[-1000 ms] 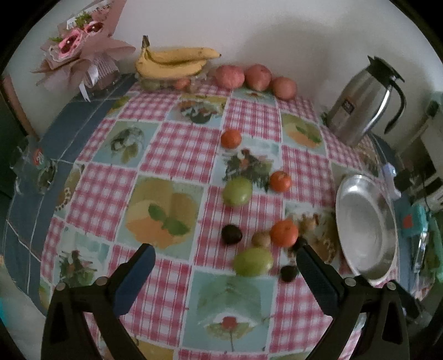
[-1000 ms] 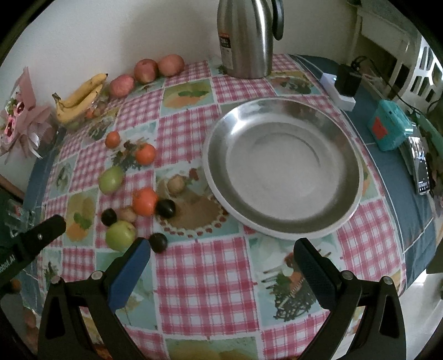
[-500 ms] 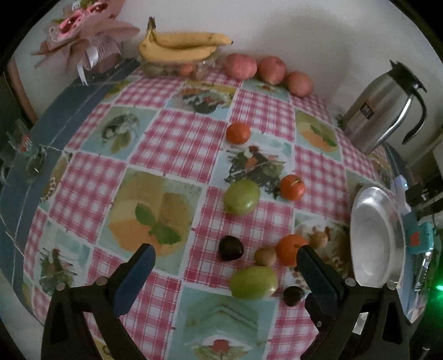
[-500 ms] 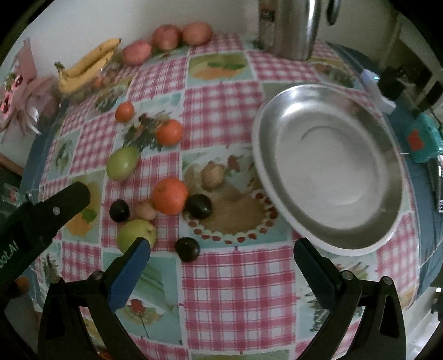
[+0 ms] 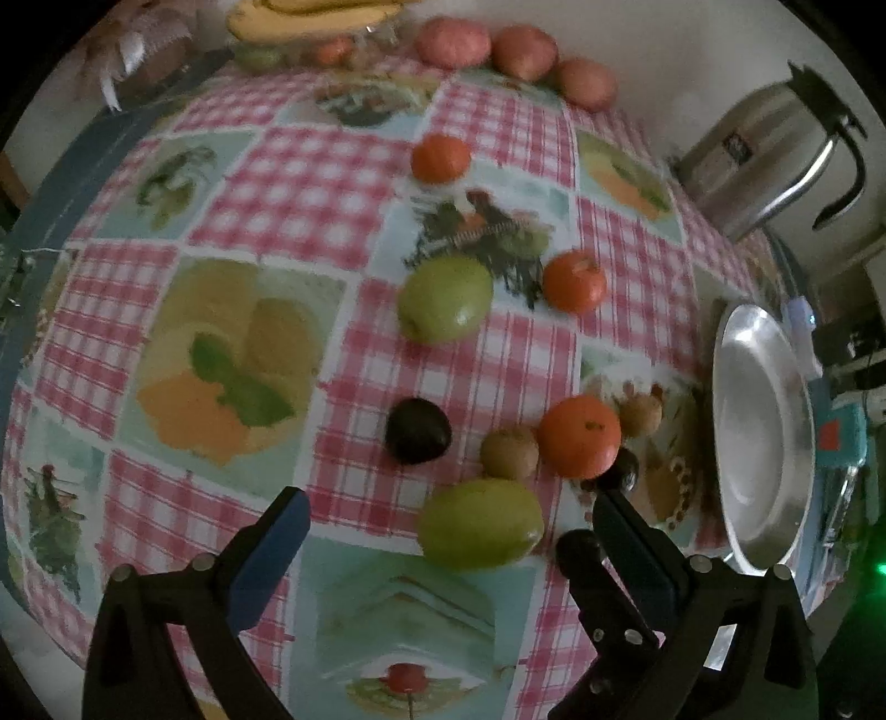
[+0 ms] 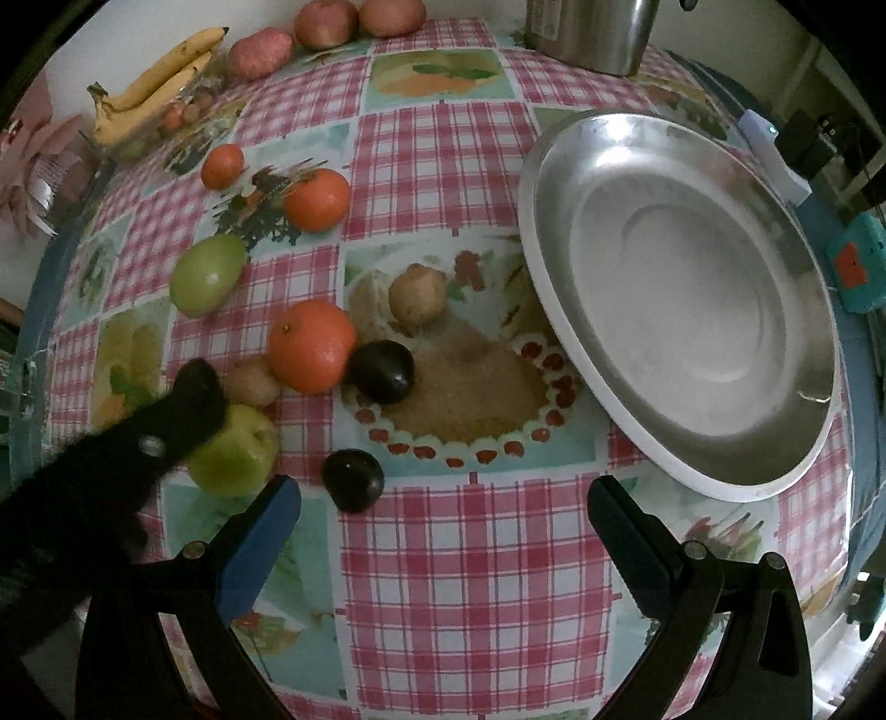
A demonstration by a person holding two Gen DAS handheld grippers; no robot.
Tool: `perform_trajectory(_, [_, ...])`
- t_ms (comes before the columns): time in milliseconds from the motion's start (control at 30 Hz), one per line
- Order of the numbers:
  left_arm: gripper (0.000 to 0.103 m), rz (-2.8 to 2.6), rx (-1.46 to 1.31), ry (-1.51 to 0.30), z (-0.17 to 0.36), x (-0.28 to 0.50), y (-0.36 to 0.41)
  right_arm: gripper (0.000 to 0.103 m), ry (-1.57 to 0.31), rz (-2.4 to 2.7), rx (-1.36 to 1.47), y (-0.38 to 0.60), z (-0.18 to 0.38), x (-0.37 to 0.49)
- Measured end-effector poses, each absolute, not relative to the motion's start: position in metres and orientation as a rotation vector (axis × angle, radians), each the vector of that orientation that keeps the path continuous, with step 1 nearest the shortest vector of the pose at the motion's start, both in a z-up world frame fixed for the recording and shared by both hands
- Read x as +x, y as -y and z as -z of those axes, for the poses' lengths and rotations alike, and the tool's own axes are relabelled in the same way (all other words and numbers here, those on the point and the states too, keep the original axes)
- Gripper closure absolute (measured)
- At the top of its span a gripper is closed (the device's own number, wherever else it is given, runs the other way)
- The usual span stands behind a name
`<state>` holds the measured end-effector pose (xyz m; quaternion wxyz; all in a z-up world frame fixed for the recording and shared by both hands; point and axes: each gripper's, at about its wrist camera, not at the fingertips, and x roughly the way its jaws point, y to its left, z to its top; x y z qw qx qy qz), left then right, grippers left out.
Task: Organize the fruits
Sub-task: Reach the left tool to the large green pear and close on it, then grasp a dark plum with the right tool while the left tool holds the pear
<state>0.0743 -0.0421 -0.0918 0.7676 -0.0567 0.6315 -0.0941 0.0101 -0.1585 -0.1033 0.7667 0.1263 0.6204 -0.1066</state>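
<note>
Hovering wide open, the left gripper (image 5: 448,520) frames a green apple (image 5: 480,523); the right gripper (image 6: 443,498), jaws also apart, nears a dark plum (image 6: 353,479). The steel plate (image 6: 819,437) holds nothing; no writing is legible.

A pink-and-white checked tablecloth (image 6: 476,543) printed with fruit and farm pictures covers the table. At the far edge a steel thermos jug (image 5: 764,160) with a black handle stands near the wall (image 5: 664,33). In the far left corner lies a pink wrapped bouquet (image 6: 33,166). Off the right edge of the table sit a white power strip (image 6: 775,160) with a black plug and a teal device (image 6: 858,266) bearing a red patch.
</note>
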Motion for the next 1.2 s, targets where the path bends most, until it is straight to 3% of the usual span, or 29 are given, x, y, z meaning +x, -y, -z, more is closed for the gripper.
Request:
perform_trajectory(300, [0.002, 0.185, -0.14, -1.43, 0.11, 0.074, 0.045, 0.0, -1.382, 0.233, 0.278, 0.159, 0.115, 0.011])
perform_trajectory(367, [0.013, 0.193, -0.158, -1.436, 0.111, 0.073, 0.044, 0.0, -1.383, 0.233, 0.285, 0.161, 0.118, 0.011])
perform_trajectory(700, [0.036, 0.232, -0.256, -1.479, 0.131, 0.067, 0.038, 0.0, -1.379, 0.236, 0.277, 0.16, 0.115, 0.011])
perform_trajectory(767, [0.047, 0.232, -0.252, -1.477, 0.13, 0.066, 0.038, 0.0, -1.388, 0.236, 0.271, 0.159, 0.113, 0.012])
perform_trajectory(1200, [0.048, 0.22, -0.25, -1.494, 0.115, 0.066, 0.034, 0.0, -1.404, 0.218, 0.266, 0.155, 0.12, 0.015])
